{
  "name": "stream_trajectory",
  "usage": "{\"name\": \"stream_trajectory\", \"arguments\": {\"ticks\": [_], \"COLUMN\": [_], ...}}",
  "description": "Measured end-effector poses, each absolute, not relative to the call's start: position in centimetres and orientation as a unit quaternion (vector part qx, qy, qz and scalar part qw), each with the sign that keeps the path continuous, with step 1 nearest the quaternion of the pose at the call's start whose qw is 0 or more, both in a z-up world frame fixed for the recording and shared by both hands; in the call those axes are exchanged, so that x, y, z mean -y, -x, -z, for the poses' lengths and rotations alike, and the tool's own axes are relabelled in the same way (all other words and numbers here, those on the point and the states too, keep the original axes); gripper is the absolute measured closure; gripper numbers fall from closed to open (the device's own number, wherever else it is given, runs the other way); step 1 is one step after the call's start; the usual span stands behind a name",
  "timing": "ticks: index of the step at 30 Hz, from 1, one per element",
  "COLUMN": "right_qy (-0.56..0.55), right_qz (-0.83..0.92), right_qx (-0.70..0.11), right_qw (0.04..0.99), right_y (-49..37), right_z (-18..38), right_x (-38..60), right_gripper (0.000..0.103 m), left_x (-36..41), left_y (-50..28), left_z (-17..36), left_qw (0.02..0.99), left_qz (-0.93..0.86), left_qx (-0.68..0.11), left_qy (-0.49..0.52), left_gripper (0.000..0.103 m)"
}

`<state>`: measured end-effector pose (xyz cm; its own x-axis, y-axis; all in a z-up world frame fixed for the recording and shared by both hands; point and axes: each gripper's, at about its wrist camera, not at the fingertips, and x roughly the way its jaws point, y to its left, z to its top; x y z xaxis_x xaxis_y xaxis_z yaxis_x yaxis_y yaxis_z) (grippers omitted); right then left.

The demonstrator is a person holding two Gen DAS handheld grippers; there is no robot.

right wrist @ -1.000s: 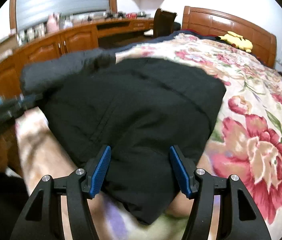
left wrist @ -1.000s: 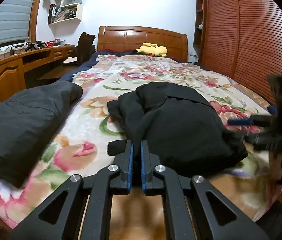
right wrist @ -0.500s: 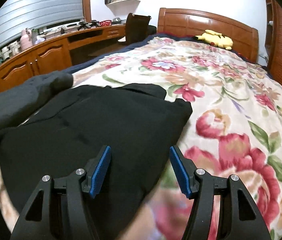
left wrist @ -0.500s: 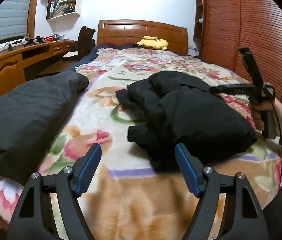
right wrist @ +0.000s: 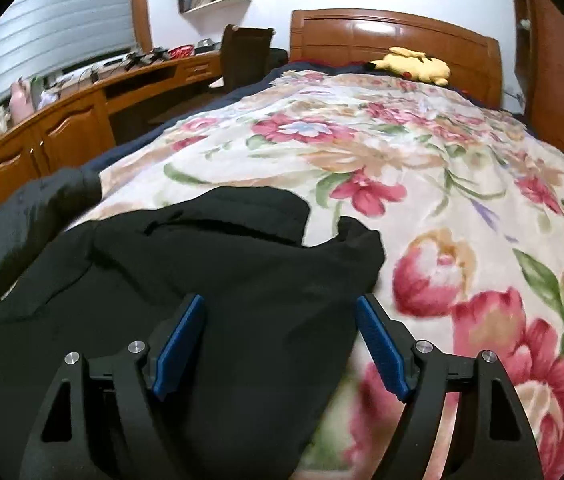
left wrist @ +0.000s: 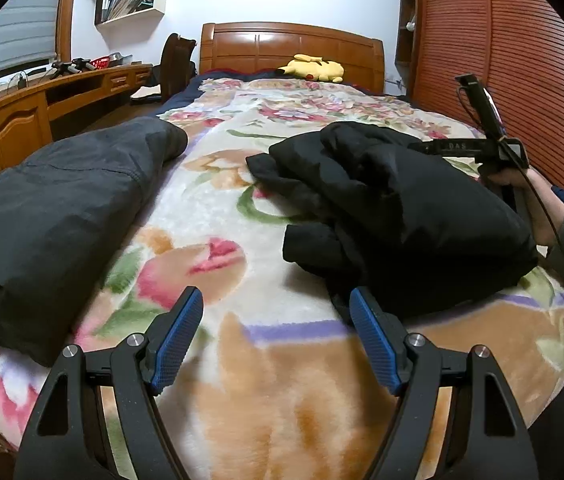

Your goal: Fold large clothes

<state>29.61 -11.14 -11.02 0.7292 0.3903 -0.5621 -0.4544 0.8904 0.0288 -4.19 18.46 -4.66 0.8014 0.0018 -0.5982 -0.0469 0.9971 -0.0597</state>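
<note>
A black jacket [left wrist: 398, 208] lies folded in a bundle on the floral bedspread [left wrist: 218, 216], at the right near the foot of the bed. It also shows in the right wrist view [right wrist: 202, 280]. My left gripper [left wrist: 276, 336] is open and empty, above the bedspread just left of the bundle's near edge. My right gripper [right wrist: 280, 340] is open and empty, above the jacket; in the left wrist view it shows side-on [left wrist: 482, 140] at the jacket's far right.
A dark grey garment [left wrist: 50, 208] lies along the bed's left edge. A yellow plush toy [left wrist: 314, 68] rests by the wooden headboard [left wrist: 290, 46]. A wooden desk [left wrist: 22, 112] runs along the left wall and a slatted wardrobe [left wrist: 522, 60] stands at the right.
My left gripper opened and let go of the jacket, then drew back. My right gripper lifted and swung toward the headboard, staying open. The jacket now rests as a bundle.
</note>
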Motion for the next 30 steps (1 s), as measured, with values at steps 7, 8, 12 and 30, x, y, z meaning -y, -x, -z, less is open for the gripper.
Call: {"name": "stream_trajectory", "arguments": {"ticks": [7, 8, 12, 30], "right_qy": [0.039, 0.03, -0.003, -0.035], "right_qz": [-0.224, -0.224, -0.222, -0.249], "right_qx": [-0.318, -0.326, -0.34, -0.372], "right_qw": [0.921, 0.918, 0.914, 0.893], "right_y": [-31.8, -32.4, -33.4, -35.4], "right_z": [11.2, 11.2, 11.1, 13.2], "right_x": [11.3, 11.4, 11.7, 12.1], "right_gripper": [0.015, 0.013, 0.012, 0.004], "left_x": [-18.4, -18.4, -18.1, -16.7], "left_y": [4.1, 4.1, 4.3, 2.3], "left_z": [4.6, 4.6, 4.3, 5.3], "left_qw": [0.948, 0.948, 0.951, 0.935], "left_qz": [-0.013, -0.013, -0.007, 0.054], "left_qx": [-0.316, -0.315, -0.306, -0.342], "left_qy": [0.035, 0.035, 0.037, 0.071], "left_gripper": [0.026, 0.026, 0.026, 0.048]}}
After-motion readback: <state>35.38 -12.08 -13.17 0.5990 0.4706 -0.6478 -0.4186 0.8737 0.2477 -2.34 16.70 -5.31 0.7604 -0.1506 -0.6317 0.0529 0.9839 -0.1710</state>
